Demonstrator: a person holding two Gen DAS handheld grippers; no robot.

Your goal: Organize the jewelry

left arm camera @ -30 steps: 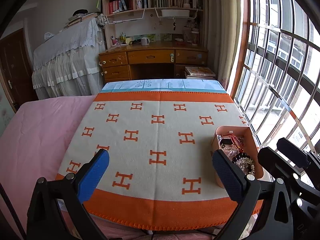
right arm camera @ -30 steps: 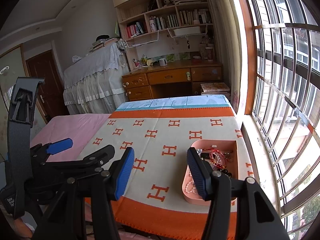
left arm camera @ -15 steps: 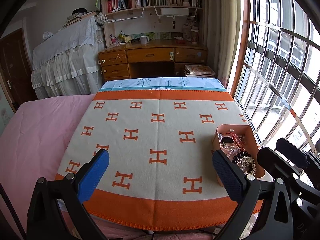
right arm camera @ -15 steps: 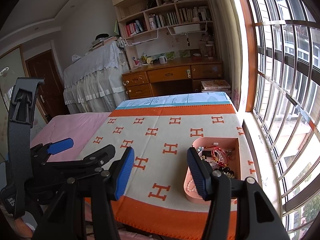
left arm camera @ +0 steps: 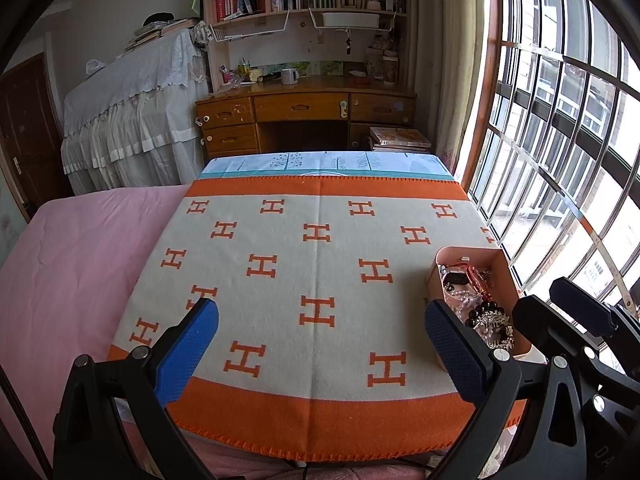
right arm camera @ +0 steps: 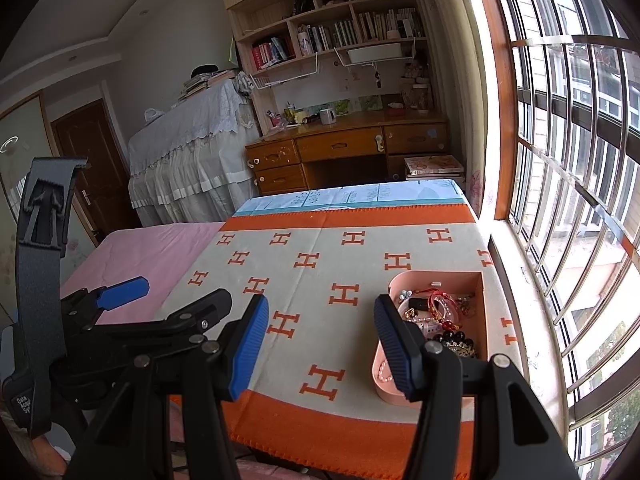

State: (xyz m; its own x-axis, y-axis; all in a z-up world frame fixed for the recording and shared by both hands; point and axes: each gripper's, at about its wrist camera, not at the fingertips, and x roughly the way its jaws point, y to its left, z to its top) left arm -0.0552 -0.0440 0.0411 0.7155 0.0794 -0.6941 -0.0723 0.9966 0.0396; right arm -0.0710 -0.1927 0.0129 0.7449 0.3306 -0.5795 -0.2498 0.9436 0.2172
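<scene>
A: Any writing you can read?

B: Only the orange letter H, repeated all over the cream blanket point(left arm camera: 320, 264) with its orange border. The book spines on the shelf point(right arm camera: 360, 32) are too small to read, and the white print on the left tool's grip in the right wrist view is too blurred.

A: Where is the jewelry?

B: In the pink tray point(right arm camera: 436, 280) near the blanket's window-side edge. There is a tangle in it: a red cord bracelet point(right arm camera: 442, 304), black beads point(right arm camera: 454, 336) and pale pearls point(left arm camera: 460, 294).

A: And the tools?

B: The left gripper point(left arm camera: 320, 344) hangs over the blanket's near half, jaws wide, holding nothing. The right gripper point(right arm camera: 320, 340) is also spread wide and empty, its right finger point(right arm camera: 394, 348) in front of the tray's near left corner.
</scene>
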